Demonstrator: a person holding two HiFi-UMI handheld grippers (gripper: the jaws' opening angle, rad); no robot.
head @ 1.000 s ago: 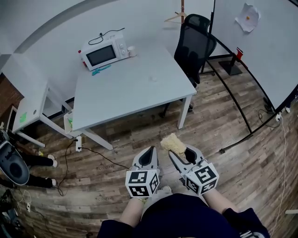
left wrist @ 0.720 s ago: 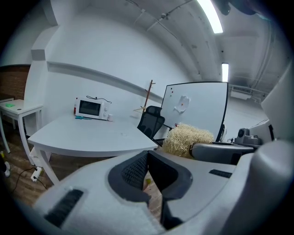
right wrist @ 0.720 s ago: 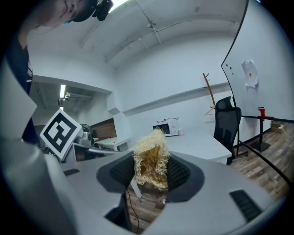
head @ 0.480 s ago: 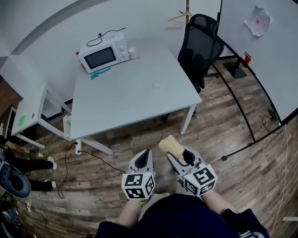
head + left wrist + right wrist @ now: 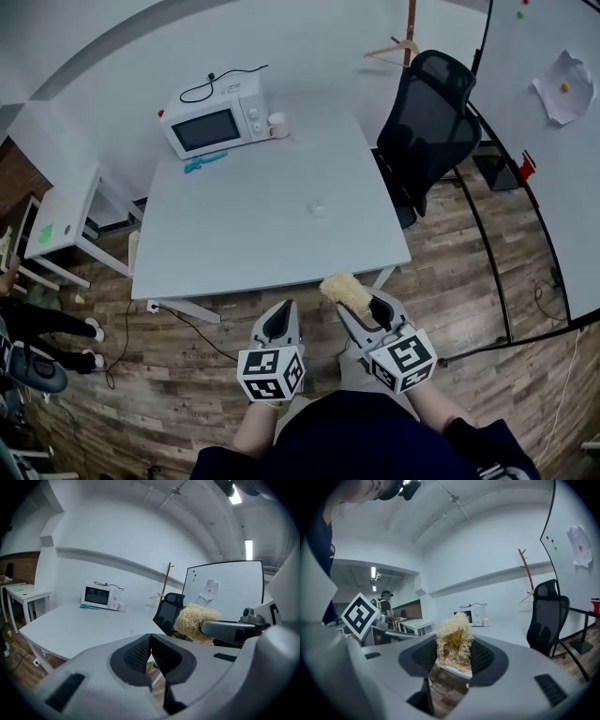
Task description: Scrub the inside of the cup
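Note:
A small pale cup (image 5: 277, 125) stands on the white table (image 5: 244, 234) right beside the microwave (image 5: 214, 127), far from both grippers. It also shows in the left gripper view as the cup (image 5: 121, 607) and in the right gripper view as the cup (image 5: 486, 622). My right gripper (image 5: 361, 305) is shut on a straw-yellow fibrous scrubber (image 5: 345, 292), held over the floor at the table's near edge. The scrubber (image 5: 453, 641) sticks up between the right gripper (image 5: 453, 654) jaws. My left gripper (image 5: 284, 311) is shut and holds nothing. The left gripper (image 5: 149, 639) view shows the scrubber (image 5: 197, 620) at its right.
A blue tool (image 5: 203, 162) lies in front of the microwave and a small white object (image 5: 319, 210) sits mid-table. A black office chair (image 5: 431, 112) stands at the table's right, with a whiteboard (image 5: 553, 141) beyond. A small side table (image 5: 61, 220) is at left, and a cable (image 5: 187, 323) runs across the wooden floor.
The table has drawn nearer in the head view, its near edge now just ahead of the grippers. Both grippers keep their pose, the scrubber still held in the right one.

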